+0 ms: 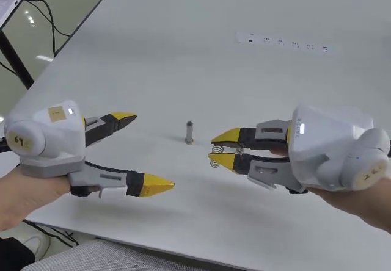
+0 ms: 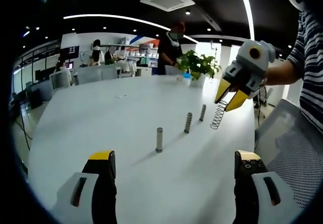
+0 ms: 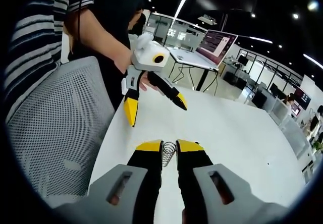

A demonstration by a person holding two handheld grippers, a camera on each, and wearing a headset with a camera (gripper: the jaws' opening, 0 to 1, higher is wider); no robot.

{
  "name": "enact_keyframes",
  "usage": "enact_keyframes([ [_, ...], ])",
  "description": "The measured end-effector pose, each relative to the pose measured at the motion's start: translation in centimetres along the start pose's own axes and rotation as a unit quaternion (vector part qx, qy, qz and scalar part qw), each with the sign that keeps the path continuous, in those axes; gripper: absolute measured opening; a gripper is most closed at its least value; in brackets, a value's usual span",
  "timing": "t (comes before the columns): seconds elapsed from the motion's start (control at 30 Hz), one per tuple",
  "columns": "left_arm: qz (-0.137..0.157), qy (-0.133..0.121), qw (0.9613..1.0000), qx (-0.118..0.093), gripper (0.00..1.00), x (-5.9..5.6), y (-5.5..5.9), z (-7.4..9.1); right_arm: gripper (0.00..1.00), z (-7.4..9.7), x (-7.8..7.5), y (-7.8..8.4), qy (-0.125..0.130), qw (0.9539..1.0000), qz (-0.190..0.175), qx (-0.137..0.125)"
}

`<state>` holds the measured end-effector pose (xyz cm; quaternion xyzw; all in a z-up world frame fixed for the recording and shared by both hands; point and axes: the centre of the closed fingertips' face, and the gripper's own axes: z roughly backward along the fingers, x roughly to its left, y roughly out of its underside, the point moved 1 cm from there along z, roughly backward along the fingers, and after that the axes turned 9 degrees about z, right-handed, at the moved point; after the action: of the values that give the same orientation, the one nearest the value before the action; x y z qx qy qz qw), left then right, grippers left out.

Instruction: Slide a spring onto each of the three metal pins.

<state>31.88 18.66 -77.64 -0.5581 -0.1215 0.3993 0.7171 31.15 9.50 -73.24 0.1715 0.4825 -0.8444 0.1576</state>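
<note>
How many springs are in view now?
3. One spring sits in the right gripper; two springs stand beyond the bare pin, apparently on pins. Others may be hidden.

Worktop is finished smooth white with a satin sheen. Pin is seen as bare grey metal, dull. Spring is wound from bright metal wire. Left gripper and right gripper are shelled in glossy white plastic, jaws matt black and grey. Chair is covered in grey mesh cloth.
</note>
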Motion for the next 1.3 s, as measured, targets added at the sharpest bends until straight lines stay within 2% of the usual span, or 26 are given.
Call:
enact_keyframes([
  [0.23, 0.000, -0.003, 1.0000, 0.000, 0.97, 0.0, 0.1, 0.4, 0.12, -1.2, -1.4, 0.2, 0.010, 1.0000, -0.001, 0.001],
  [0.5, 0.002, 0.001, 1.0000, 0.002, 0.97, -0.2, 0.3, 0.5, 0.12, -2.4, -4.5, 0.4, 0.046, 0.9988, -0.019, 0.007],
  [0.77, -0.002, 0.005, 1.0000, 0.001, 0.97, -0.3, 0.3, 0.4, 0.12, -4.4, -6.8, 0.2, 0.059, 0.9972, -0.045, 0.008],
  [0.97, -0.001, 0.009, 0.9999, -0.011, 0.97, -0.3, -0.1, 0.0, 0.12, -5.3, -7.8, 0.6, 0.070, 0.9947, -0.076, 0.008],
  [1.3, -0.003, 0.017, 0.9998, -0.012, 0.97, -0.3, -0.2, -0.3, 0.12, -6.3, -7.8, 1.4, 0.066, 0.9936, -0.089, 0.022],
])
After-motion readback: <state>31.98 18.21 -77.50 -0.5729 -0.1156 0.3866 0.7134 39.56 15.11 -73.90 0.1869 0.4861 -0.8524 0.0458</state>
